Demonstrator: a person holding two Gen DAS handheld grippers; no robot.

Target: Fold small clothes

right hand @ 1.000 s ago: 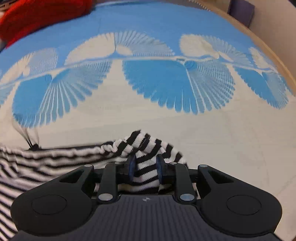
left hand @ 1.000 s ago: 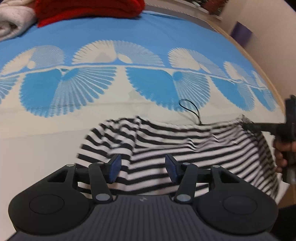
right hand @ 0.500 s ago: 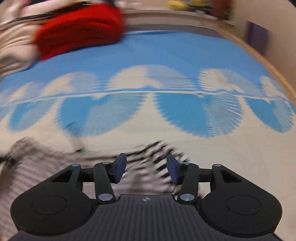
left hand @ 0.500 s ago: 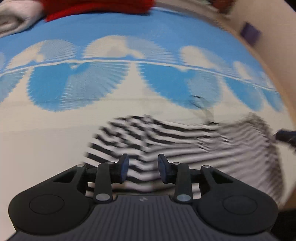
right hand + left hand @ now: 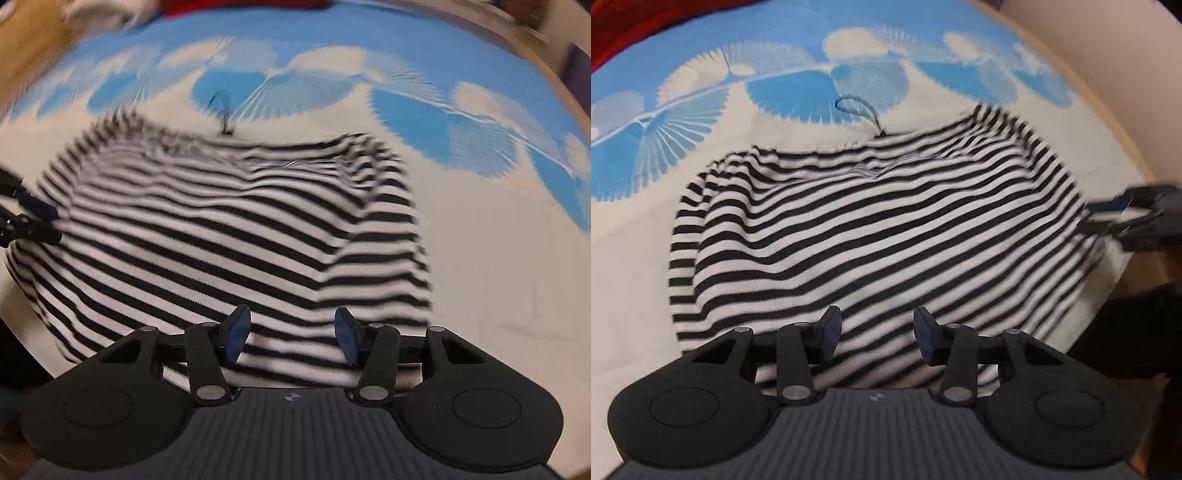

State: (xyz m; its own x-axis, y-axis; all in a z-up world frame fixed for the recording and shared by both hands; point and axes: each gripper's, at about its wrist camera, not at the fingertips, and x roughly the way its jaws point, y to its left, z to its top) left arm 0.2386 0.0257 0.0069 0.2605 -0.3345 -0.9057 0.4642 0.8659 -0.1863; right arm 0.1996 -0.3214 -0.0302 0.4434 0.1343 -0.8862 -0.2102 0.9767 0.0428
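Both grippers letting go, striped top now lying loose on the bedsheet

One black-and-white striped top (image 5: 871,229) is sitting spread out and a bit rumpled on the blue-and-cream fan-print bedsheet (image 5: 798,48), with a thin dark hanging loop (image 5: 862,112) poking off its far edge. A second ago the right gripper (image 5: 291,338) was pinching a bunched corner of it; now its jaws are gaping wide with nothing in them, hovering over the near hem. The left gripper (image 5: 877,334) is doing the same after nearly closing half a second back, so it's holding nothing either. I reckon they're resetting for a fresh grab, so the fold itself hasn't really started. Red fabric (image 5: 624,22) is peeking in at the far corner.
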